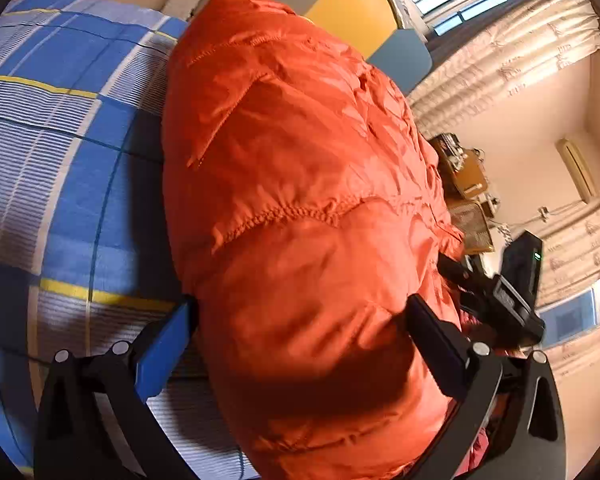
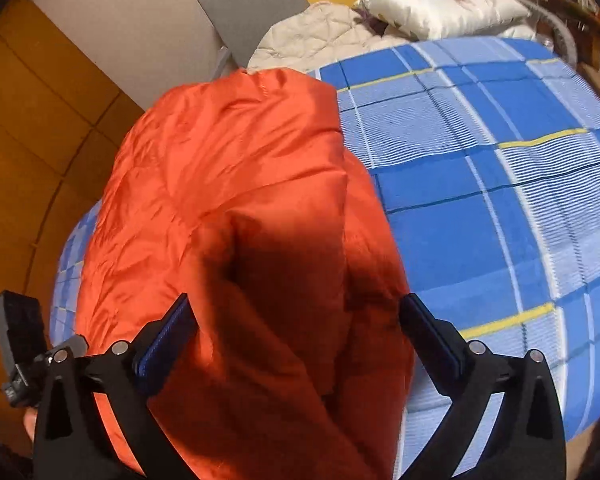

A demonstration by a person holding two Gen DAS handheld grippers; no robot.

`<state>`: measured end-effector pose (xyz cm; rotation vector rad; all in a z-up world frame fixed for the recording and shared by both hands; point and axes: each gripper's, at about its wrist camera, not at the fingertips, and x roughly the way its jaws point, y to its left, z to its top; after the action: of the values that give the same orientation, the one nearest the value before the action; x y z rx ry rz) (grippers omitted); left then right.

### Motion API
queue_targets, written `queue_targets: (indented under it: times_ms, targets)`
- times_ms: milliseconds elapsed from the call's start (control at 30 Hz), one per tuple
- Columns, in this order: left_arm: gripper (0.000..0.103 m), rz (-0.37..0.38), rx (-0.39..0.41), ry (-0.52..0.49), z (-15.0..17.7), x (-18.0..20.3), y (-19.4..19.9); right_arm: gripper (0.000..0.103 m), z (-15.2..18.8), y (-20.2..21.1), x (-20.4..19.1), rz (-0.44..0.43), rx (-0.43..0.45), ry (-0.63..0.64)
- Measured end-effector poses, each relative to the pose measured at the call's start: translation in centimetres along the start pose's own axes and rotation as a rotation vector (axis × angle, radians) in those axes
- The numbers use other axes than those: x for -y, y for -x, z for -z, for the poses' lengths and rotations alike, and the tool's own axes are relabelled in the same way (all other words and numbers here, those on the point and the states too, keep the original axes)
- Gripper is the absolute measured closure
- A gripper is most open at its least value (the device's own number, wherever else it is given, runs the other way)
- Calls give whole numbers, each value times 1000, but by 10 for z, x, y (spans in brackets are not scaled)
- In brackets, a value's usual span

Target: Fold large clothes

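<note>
A puffy orange quilted jacket lies on a bed with a blue, white and yellow checked sheet. My left gripper is wide open, its jaws either side of a thick bulge of the jacket. The jacket also shows in the right wrist view, folded over near the bed's left edge. My right gripper is wide open too, straddling a fold of the jacket. The other gripper's black body shows at the right of the left wrist view.
A cream quilt and a white pillow lie at the head of the bed. Yellow-brown floor lies left of the bed. Curtains, a window and a cluttered shelf are beyond the jacket.
</note>
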<state>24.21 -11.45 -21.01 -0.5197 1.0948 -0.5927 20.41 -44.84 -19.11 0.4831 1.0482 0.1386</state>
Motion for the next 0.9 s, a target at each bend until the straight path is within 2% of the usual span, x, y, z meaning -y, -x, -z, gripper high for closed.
queue_targets:
  times_ms: [267, 367, 467, 533, 567, 633, 733, 800, 900]
  targets:
    - [2, 56, -9, -25, 0, -5, -7, 3, -12, -25, 14, -147, -103, 20]
    - [2, 43, 24, -32, 1, -2, -2, 3, -16, -25, 12, -136, -116, 32]
    - [2, -39, 97, -67, -5, 3, 10, 3, -25, -18, 8, -109, -106, 46]
    - [2, -128, 134, -95, -11, 11, 12, 3, -26, -18, 3, -76, -96, 44]
    - [2, -191, 177, -108, -14, 18, 13, 3, -26, -18, -1, -62, -85, 36]
    - [2, -212, 208, -93, -18, 21, 14, 3, -25, -19, -5, -39, -72, 27]
    - [2, -175, 187, -15, -20, 13, 5, 3, -23, -19, -6, -29, -44, -3]
    - [2, -135, 180, 71, -19, 4, -2, 3, -24, -18, -3, -26, -24, -19]
    - [2, -134, 195, 122, -14, -1, -6, 3, -26, -6, 2, -47, 11, -63]
